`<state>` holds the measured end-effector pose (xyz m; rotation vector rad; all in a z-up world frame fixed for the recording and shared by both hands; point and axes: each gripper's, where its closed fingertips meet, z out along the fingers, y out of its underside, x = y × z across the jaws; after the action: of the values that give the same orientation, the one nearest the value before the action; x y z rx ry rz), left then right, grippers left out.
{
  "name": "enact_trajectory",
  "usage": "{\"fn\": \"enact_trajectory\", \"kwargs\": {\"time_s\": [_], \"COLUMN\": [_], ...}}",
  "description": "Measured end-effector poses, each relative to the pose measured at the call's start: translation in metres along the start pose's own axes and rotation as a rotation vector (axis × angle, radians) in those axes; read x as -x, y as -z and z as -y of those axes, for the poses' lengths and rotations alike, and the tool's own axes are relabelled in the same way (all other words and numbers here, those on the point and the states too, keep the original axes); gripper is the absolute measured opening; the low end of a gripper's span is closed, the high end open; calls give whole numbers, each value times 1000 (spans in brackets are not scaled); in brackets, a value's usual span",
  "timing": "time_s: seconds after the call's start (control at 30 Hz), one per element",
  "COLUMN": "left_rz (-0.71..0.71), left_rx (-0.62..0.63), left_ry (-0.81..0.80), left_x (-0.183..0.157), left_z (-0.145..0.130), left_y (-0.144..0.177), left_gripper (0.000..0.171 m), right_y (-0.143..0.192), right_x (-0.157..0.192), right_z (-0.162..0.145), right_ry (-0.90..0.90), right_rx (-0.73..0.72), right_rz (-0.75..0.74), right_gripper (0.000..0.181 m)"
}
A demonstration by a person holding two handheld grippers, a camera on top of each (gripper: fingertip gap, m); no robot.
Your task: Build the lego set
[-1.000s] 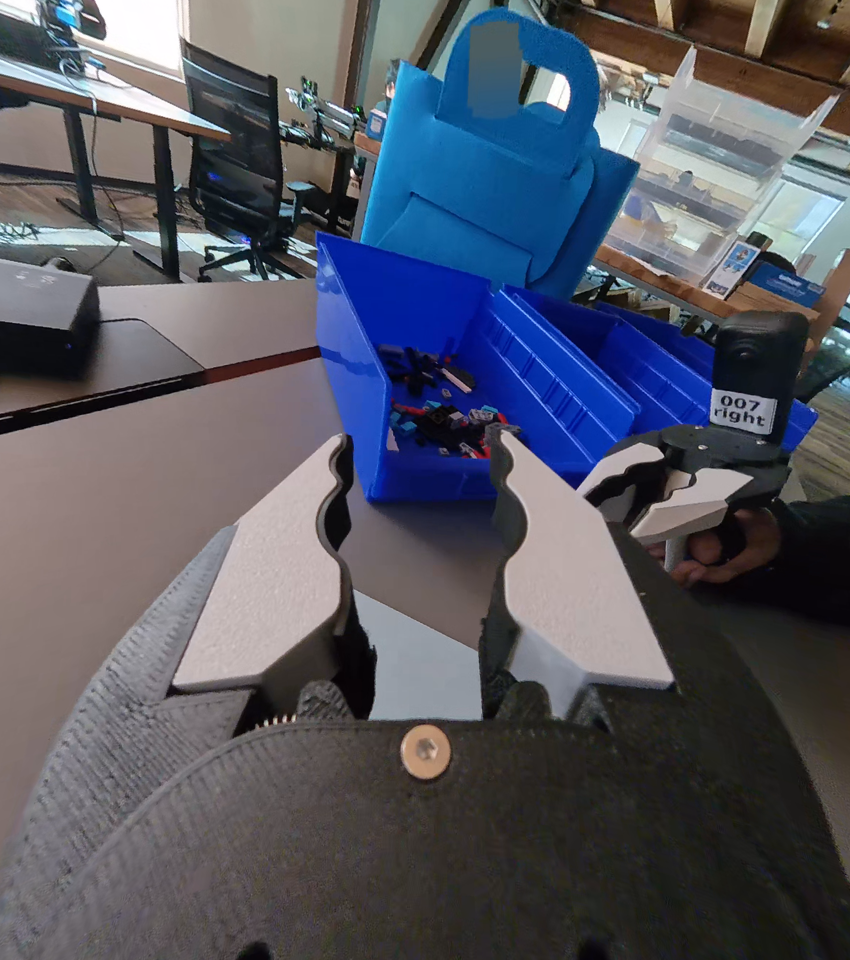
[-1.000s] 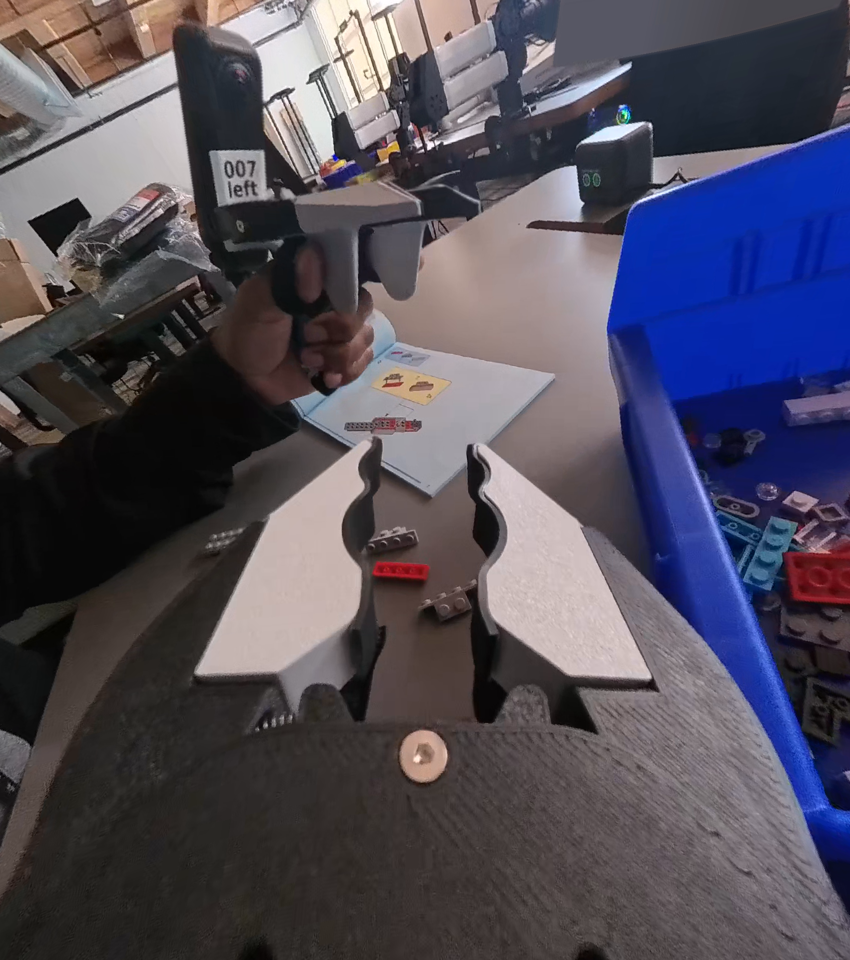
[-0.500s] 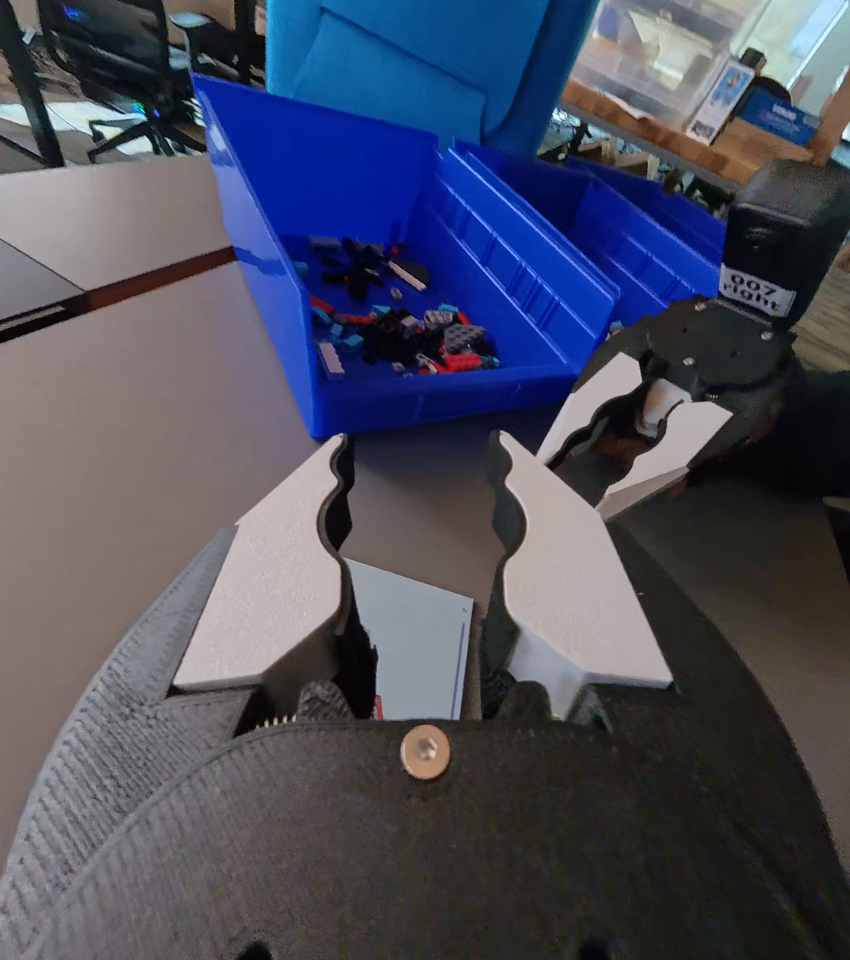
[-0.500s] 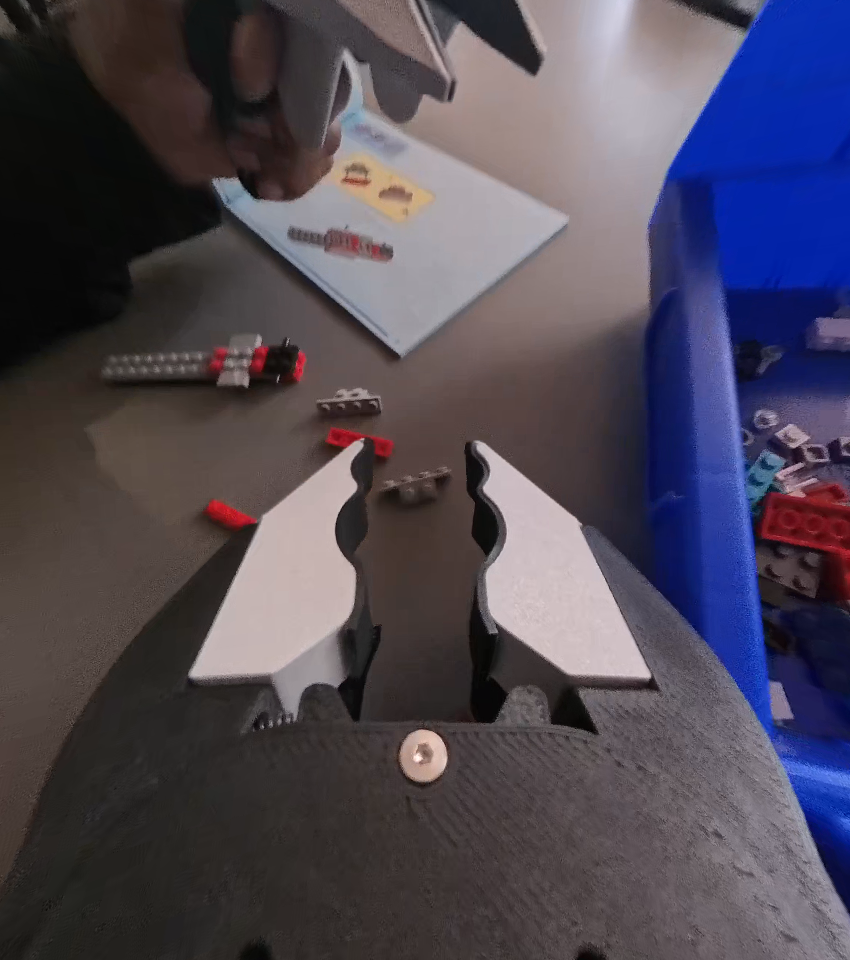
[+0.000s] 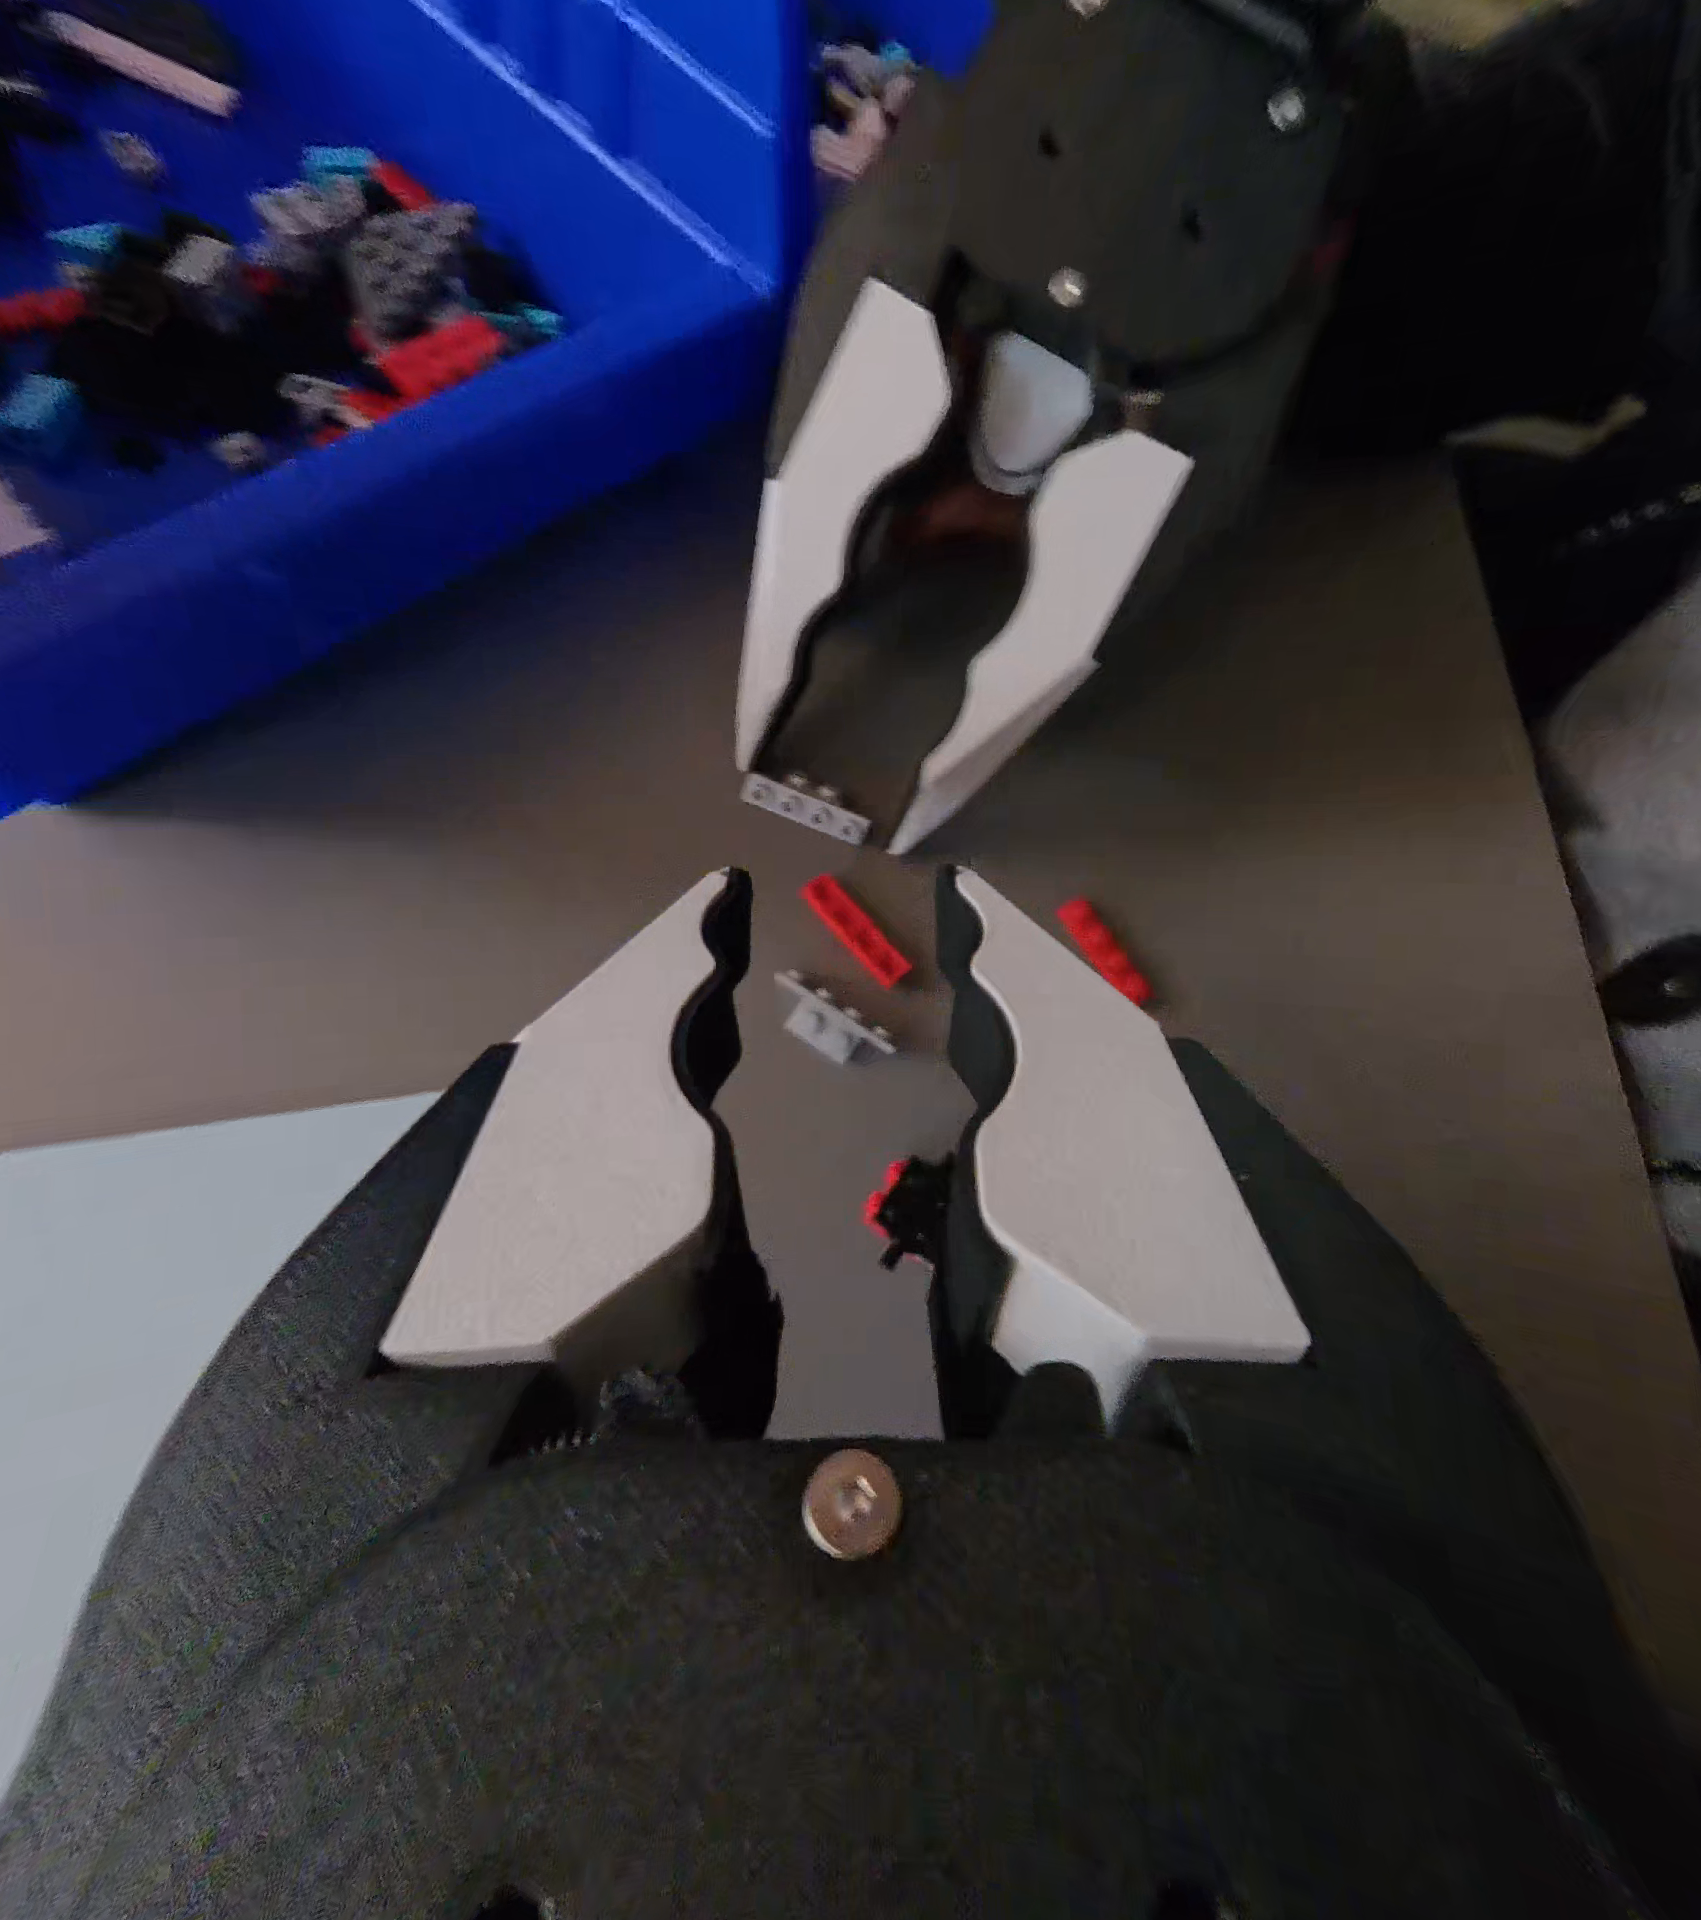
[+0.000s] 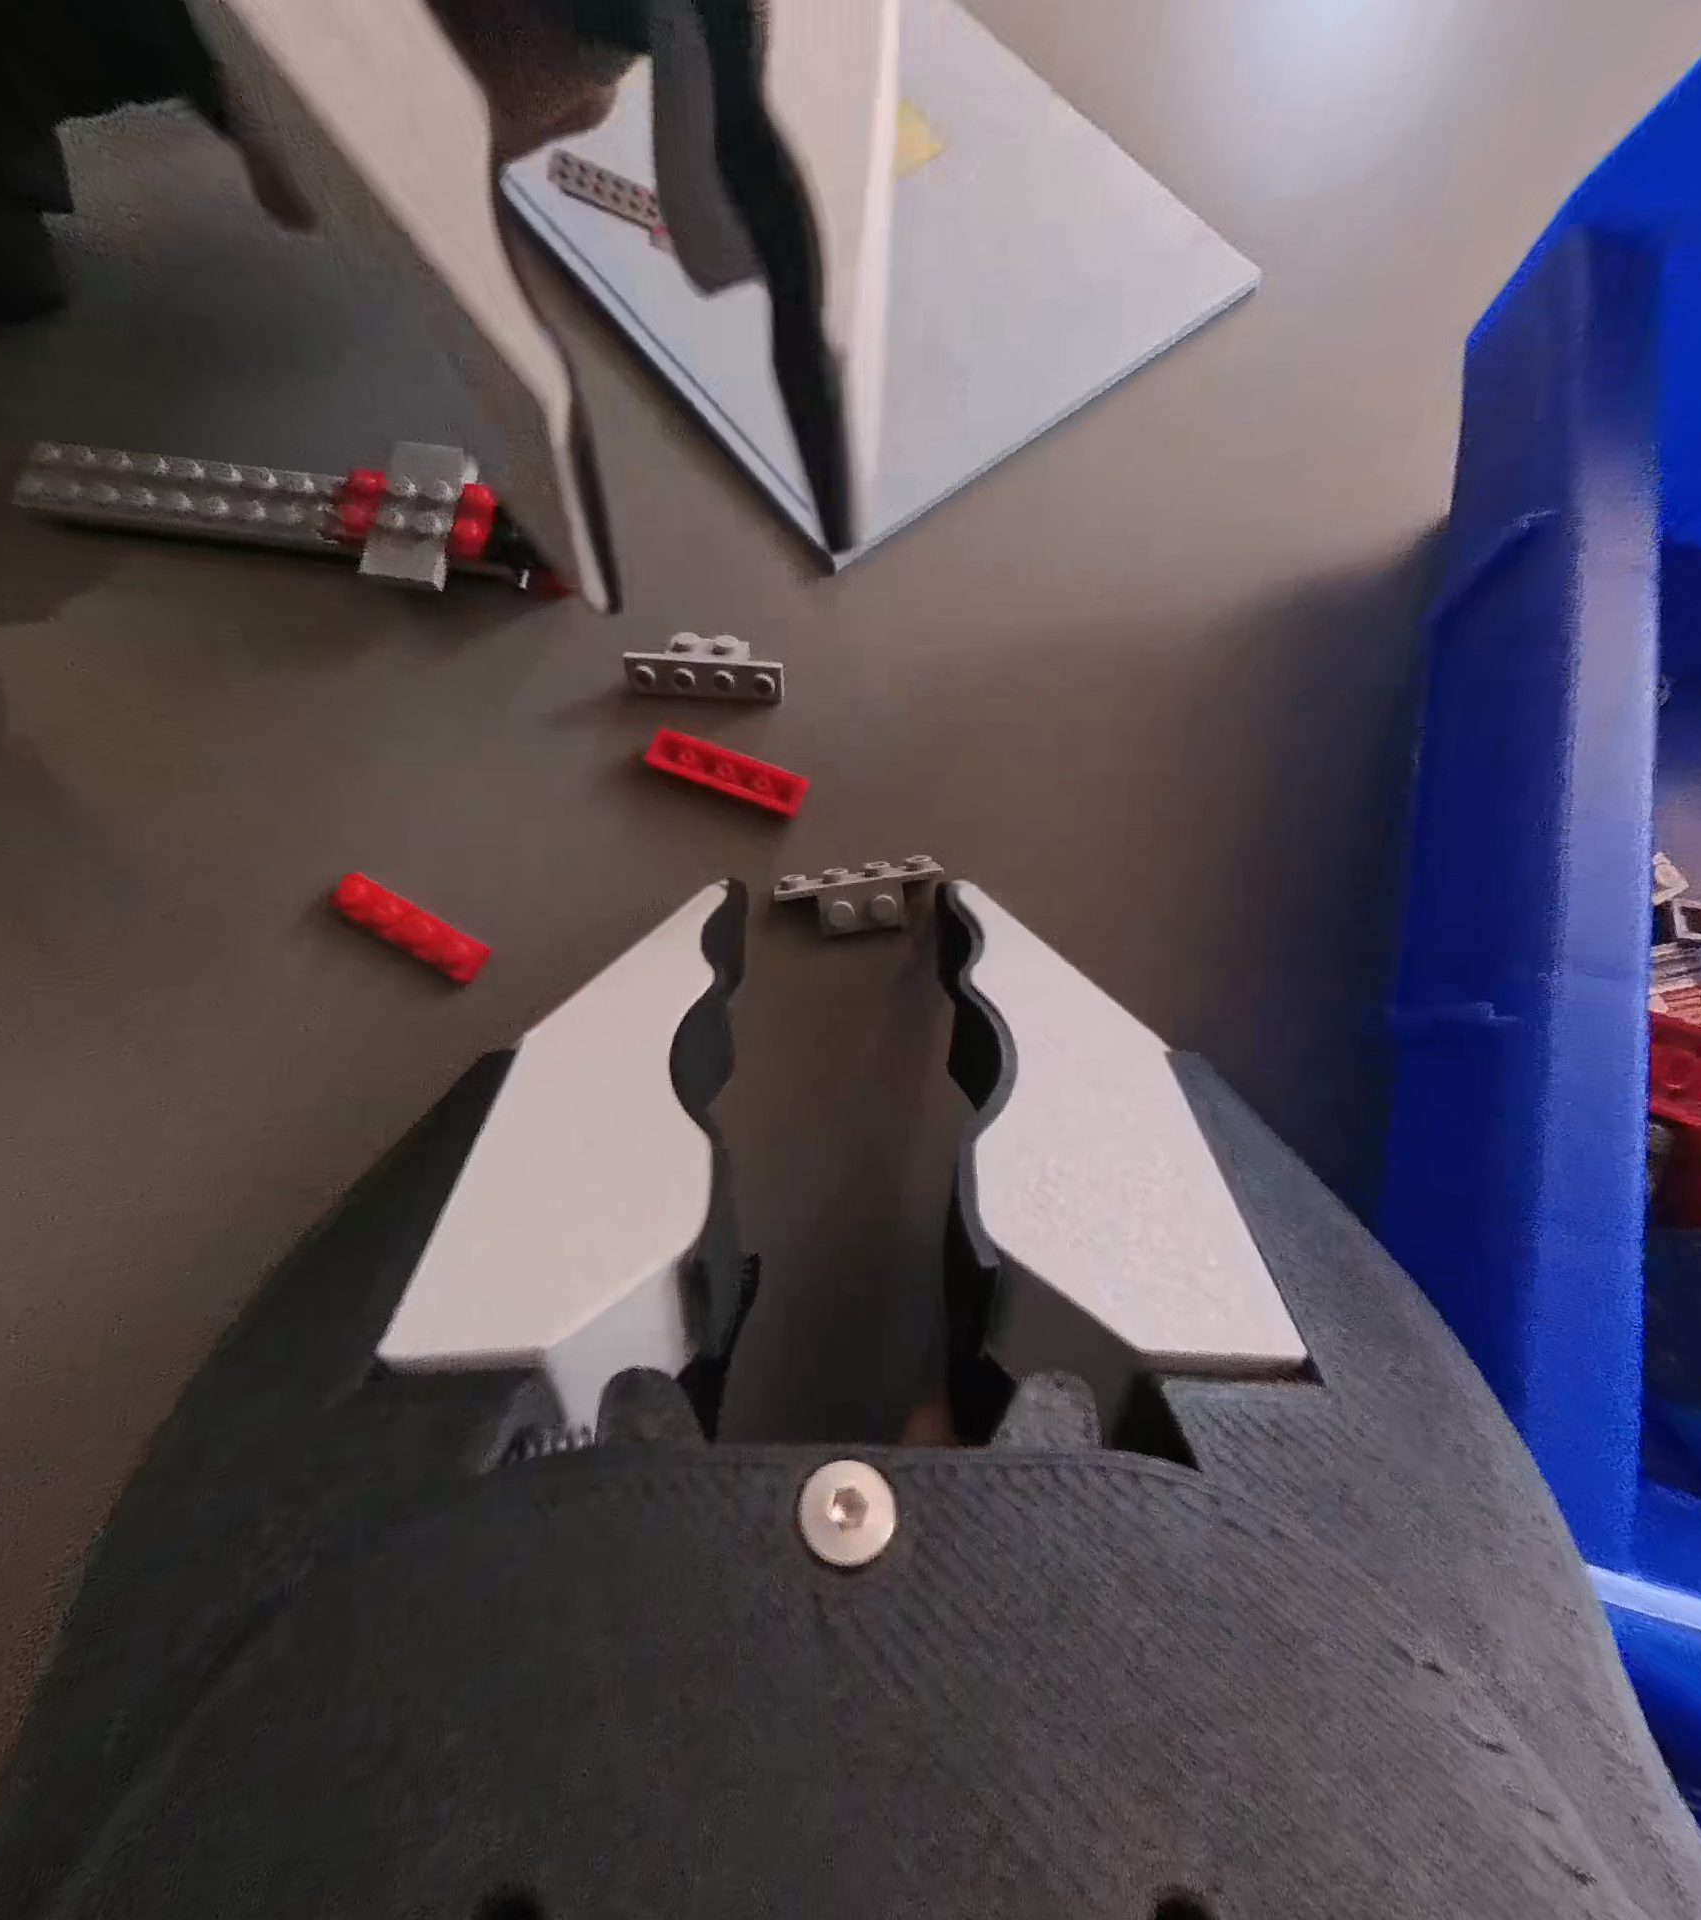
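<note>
The blue bin (image 6: 1511, 935) walls off the right gripper's (image 6: 841, 894) outer side, and the booklet (image 6: 1012, 343) lies beyond its tips, under the left gripper (image 5: 844, 878). Both grippers' jaws stand apart, empty. The half-built model (image 6: 243, 509) sits ahead and away from the bin. A grey bracket (image 6: 856, 896) lies just at the right tips; closing off-centre would likely flick it. Red plates (image 6: 724, 771) crowd close, so open room is scant between the two grippers.
</note>
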<state>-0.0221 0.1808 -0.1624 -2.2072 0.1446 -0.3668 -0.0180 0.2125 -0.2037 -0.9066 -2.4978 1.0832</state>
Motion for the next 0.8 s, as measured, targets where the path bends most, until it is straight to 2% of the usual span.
{"fn": "enact_trajectory", "kwargs": {"time_s": [0.1, 0.33, 0.47, 0.53, 0.63, 0.8], "left_rz": [-44, 42, 73, 80, 79, 25], "left_rx": [67, 240, 287, 286, 253, 59], "left_ry": [-46, -47, -66, -62, 8, 212], "left_x": [-14, -6, -5, -4, 1, 10], "left_z": [-6, -27, -31, -30, -27, -3], "left_y": [-12, -27, -33, -35, -35, -25], "left_gripper": [28, 23, 21, 9, 8, 8], "right_y": [1, 2, 3, 3, 4, 7], "right_x": [1, 1, 1, 1, 2, 1], "right_z": [1, 2, 3, 4, 6, 10], "right_ry": [5, 1, -8, -9, -13, -3], "right_rx": [-6, -18, -27, -33, -43, -78], "right_rz": [4, 17, 29, 34, 44, 54], "right_gripper": [27, 26, 26, 26, 26, 27]}}
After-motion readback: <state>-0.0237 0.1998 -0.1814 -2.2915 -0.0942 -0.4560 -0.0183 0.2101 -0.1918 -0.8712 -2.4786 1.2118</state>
